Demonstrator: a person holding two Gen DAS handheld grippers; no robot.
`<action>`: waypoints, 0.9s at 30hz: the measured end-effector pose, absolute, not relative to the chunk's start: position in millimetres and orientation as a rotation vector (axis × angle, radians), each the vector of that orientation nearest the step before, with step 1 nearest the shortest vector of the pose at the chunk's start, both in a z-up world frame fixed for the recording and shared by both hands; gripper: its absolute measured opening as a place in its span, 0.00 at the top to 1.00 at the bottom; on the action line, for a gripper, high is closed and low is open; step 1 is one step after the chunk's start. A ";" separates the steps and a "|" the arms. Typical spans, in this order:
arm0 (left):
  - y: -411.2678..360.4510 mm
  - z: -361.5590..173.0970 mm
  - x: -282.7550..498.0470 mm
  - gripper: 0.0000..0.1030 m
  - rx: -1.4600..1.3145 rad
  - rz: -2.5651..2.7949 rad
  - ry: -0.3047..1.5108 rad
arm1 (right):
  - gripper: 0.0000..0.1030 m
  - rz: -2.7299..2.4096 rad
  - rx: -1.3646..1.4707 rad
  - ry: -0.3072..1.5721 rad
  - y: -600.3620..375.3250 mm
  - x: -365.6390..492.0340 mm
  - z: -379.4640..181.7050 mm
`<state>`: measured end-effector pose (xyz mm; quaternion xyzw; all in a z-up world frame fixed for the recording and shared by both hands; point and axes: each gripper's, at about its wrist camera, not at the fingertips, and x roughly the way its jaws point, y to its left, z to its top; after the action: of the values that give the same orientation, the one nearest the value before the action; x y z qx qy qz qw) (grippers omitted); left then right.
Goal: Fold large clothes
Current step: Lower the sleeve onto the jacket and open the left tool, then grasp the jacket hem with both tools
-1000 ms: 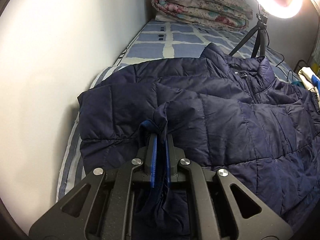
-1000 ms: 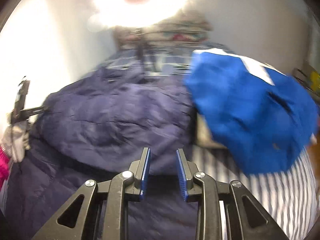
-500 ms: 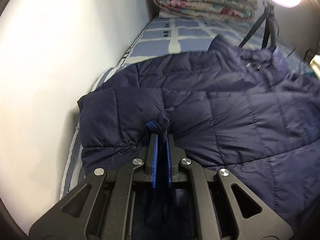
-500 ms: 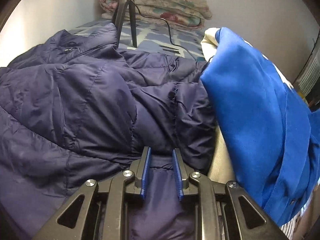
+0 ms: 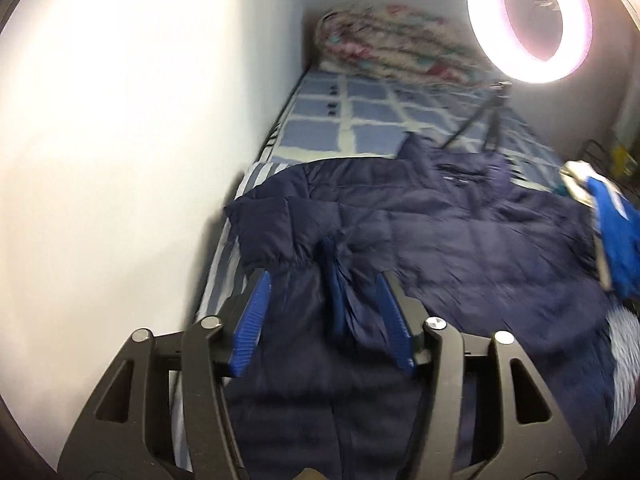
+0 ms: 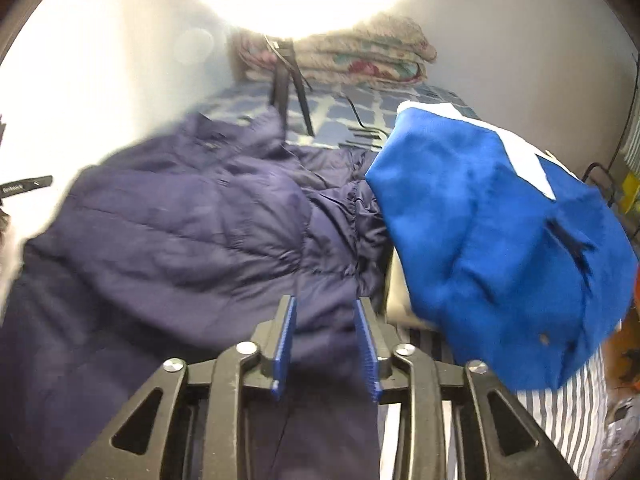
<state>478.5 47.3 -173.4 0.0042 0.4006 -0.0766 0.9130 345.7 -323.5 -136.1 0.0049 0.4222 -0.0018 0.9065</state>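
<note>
Both tongs, left tongs [image 5: 326, 302] and right tongs [image 6: 326, 344], gape over the jacket [image 6: 180, 232].

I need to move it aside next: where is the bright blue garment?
The bright blue fabric garment lies heaped on the right of the bed, against the right edge of the navy quilted puffer jacket; it fills the right wrist view's right half.

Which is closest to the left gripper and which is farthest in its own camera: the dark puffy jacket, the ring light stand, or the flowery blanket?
From the left gripper:
1. Jacket: right under and ahead of the open gripper.
2. Ring light stand: past the jacket's collar, to the right.
3. Flowery blanket: rolled up at the far end of the bed.
</note>
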 end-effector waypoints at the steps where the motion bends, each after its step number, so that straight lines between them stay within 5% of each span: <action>1: 49.1 -164.8 461.3 0.45 0.021 -0.174 0.822 | 0.57 0.008 0.021 0.863 -324.3 333.3 -129.6; 7: 66.7 -136.5 364.5 0.42 0.044 -0.205 0.860 | 0.44 0.080 0.062 0.813 -330.7 256.6 -83.0; 21: 119.8 -127.1 166.4 0.36 0.039 -0.218 0.980 | 0.43 0.148 0.094 0.771 -331.3 89.7 -20.3; 27: 138.9 -158.9 128.9 0.32 0.009 -0.178 1.071 | 0.42 0.161 0.157 0.860 -319.7 49.3 -50.2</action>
<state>128.9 138.9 -158.9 0.0042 0.5096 -0.0845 0.8562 49.3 -319.7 -50.2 0.0760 0.4161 0.0779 0.9028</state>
